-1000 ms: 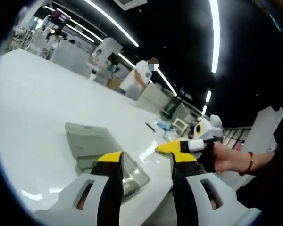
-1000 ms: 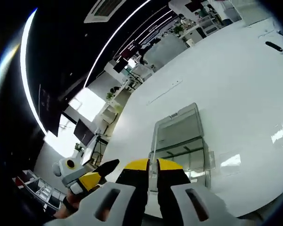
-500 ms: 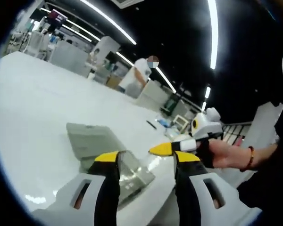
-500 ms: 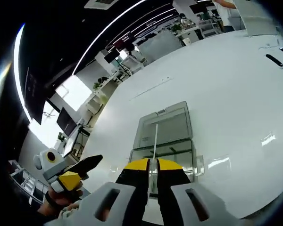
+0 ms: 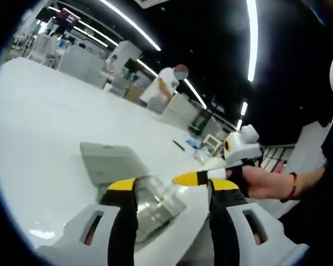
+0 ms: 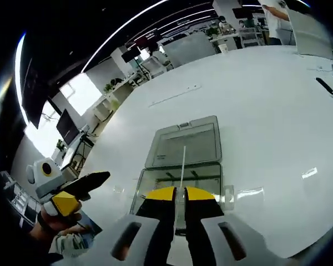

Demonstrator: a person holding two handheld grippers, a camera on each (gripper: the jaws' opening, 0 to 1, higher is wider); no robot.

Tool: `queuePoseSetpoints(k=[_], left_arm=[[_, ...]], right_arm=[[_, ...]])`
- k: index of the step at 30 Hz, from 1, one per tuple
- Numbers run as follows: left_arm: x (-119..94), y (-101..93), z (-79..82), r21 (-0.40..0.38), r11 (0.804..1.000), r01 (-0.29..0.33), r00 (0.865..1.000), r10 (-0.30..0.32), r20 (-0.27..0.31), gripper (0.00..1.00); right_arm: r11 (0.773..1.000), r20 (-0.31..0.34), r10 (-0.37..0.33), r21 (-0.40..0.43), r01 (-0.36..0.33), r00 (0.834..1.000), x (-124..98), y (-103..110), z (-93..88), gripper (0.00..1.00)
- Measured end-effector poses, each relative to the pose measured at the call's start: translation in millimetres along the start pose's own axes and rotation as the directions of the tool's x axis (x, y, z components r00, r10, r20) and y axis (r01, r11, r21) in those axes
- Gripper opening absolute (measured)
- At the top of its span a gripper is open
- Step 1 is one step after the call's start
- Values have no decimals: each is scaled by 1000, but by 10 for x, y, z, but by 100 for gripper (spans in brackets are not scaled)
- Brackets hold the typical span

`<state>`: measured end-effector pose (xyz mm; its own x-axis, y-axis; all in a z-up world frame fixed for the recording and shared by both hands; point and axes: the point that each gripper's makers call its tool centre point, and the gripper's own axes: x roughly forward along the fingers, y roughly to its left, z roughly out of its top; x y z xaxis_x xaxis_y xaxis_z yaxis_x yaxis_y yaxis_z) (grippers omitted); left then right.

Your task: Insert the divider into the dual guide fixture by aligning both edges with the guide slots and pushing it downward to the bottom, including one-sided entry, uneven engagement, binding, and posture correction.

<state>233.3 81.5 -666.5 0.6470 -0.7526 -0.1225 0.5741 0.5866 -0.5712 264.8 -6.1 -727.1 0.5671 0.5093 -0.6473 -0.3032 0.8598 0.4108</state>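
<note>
A clear plastic box, the guide fixture, lies on the white table with its lid folded open behind it. My right gripper is shut on the thin clear divider, which shows edge-on as a pale line running over the box toward the lid. Whether its edges sit in the slots I cannot tell. In the left gripper view the fixture lies just beyond my left gripper, which is open and holds nothing. The right gripper reaches in from the right, above the box.
A small black object lies far off on the table. The left gripper hovers at the table's near edge beside the box. A person in white stands among desks in the background. The person's hand with a red bracelet holds the right gripper.
The right gripper with the divider has come further over the box, which now sits centred under its jaws. The left gripper stays open beside the box.
</note>
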Motion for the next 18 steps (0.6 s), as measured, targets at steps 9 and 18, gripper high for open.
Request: queuePoseSetpoints(k=[9, 18], left_arm=[[0, 66, 17, -14, 1000, -18, 1000, 18, 12, 50], [-12, 112, -6, -17, 999, -30, 1000, 30, 4, 51]], right_arm=[[999, -20, -30, -26, 30, 999, 67, -57, -39, 0], [998, -33, -48, -52, 46, 998, 115, -80, -71, 0]])
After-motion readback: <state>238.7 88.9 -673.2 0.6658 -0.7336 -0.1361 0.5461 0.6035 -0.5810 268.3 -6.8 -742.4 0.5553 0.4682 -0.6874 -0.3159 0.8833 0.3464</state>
